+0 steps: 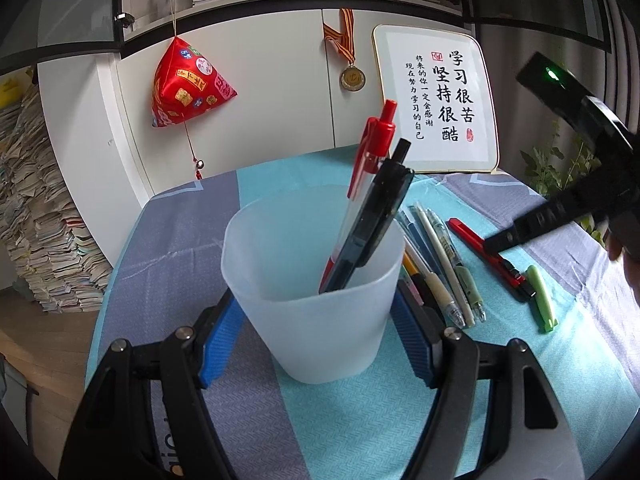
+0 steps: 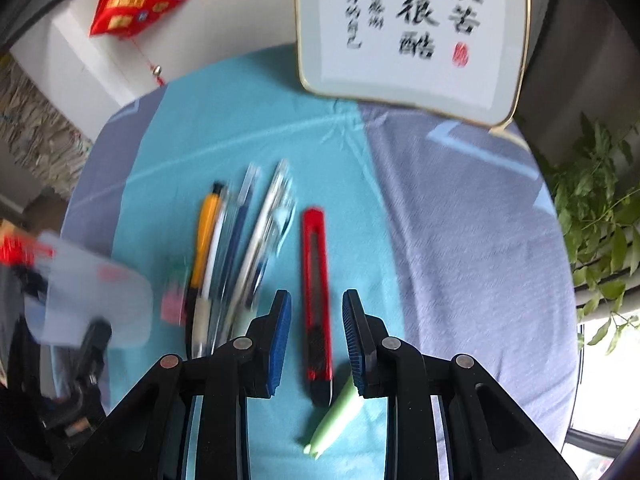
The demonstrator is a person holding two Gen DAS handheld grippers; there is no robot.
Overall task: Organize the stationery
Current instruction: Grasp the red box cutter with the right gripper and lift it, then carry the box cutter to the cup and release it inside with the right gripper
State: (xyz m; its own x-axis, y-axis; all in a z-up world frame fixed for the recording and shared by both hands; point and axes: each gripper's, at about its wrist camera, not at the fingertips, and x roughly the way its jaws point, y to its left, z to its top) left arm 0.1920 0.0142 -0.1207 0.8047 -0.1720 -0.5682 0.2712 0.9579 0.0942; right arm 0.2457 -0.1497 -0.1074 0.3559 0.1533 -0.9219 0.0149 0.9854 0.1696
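Note:
My left gripper (image 1: 316,312) is shut on a frosted white cup (image 1: 312,300) that stands on the table. In the cup lean a red pen (image 1: 372,148) and a dark pen (image 1: 376,216). Right of the cup lie several pens (image 1: 444,268), a red utility knife (image 1: 492,256) and a green pen (image 1: 542,298). My right gripper (image 2: 316,332) is open above the table, its fingers on either side of the red utility knife (image 2: 316,288). The green pen (image 2: 334,420) lies by its right finger. Several pens (image 2: 236,248) lie to the left. The cup (image 2: 92,300) is at far left.
A framed calligraphy board (image 1: 440,100) leans at the table's back edge. A red hanging ornament (image 1: 188,84) and a medal (image 1: 352,76) hang on the white cabinet. A plant (image 2: 600,220) stands to the right. The tablecloth (image 2: 460,240) is teal and grey.

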